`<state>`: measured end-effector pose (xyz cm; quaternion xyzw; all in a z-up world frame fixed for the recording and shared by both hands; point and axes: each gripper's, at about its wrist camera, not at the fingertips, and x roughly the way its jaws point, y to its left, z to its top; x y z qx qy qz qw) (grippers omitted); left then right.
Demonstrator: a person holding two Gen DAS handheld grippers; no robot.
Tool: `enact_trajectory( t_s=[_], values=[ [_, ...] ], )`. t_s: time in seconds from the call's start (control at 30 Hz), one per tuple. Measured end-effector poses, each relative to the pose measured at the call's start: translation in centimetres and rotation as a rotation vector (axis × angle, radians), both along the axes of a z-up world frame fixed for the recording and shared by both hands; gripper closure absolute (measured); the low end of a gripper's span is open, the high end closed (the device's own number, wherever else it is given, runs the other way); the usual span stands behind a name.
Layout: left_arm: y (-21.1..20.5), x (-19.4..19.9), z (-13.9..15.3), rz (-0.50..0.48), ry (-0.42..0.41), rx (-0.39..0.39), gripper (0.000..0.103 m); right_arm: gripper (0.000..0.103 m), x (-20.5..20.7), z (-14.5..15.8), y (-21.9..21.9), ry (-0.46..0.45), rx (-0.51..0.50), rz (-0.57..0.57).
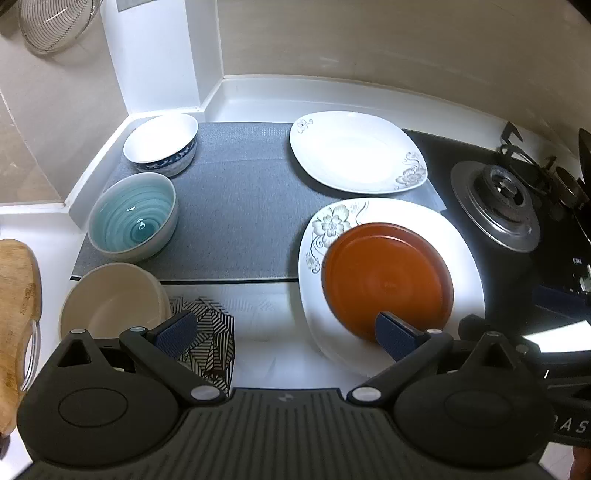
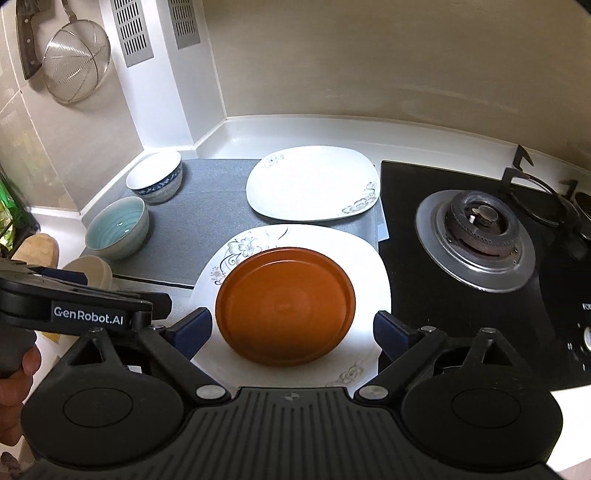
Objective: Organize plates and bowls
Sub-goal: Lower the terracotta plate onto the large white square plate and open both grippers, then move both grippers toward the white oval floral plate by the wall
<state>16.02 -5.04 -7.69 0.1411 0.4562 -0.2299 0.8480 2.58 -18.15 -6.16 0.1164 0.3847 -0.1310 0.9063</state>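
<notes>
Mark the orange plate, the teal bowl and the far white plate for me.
orange plate [image 2: 286, 308]: right wrist view, centre of its face.
teal bowl [image 1: 133, 218]: left wrist view, glazed inside.
far white plate [image 2: 314, 182]: right wrist view, bare middle.

A grey textured mat [image 2: 207, 206] lies flat on the white tabletop [image 2: 295, 134], reaching back toward the corner of the cream wall. To its right sits a black glass gas hob [image 2: 458, 302] with a round silver burner [image 2: 476, 236], its black pan support set off to the far right. A wire mesh strainer [image 2: 75, 61] hangs on the left wall beside a cleaver [image 2: 27, 40], near two silver vent grilles [image 2: 131, 31]. A wooden cutting board [image 1: 14, 314] rests at the left edge, and a black-and-white striped holder [image 1: 210, 339] stands close by.
</notes>
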Motion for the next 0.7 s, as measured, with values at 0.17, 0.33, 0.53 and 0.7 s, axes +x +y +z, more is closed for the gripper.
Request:
enact_trajectory(
  t_s=[0.17,0.33,0.53,0.7],
  values=[
    [0.8,-0.9,0.4,-0.011,-0.013,0.003,0.000,0.008,-1.0,0.1,0.9,-0.015,-0.001,-0.012],
    [1.4,-1.3,0.6,-0.018,-0.023,0.001,0.000,0.008,-1.5,0.3,1.7,-0.028,0.001,-0.017],
    [2.1,-1.3,0.8,-0.016,-0.028,-0.003,0.000,0.008,-1.8,0.5,2.4,-0.038,-0.005,-0.013],
    [2.5,-1.1,0.7,-0.010,-0.019,-0.004,0.000,0.008,-1.6,0.4,2.6,-0.035,-0.003,-0.005]
  ],
)
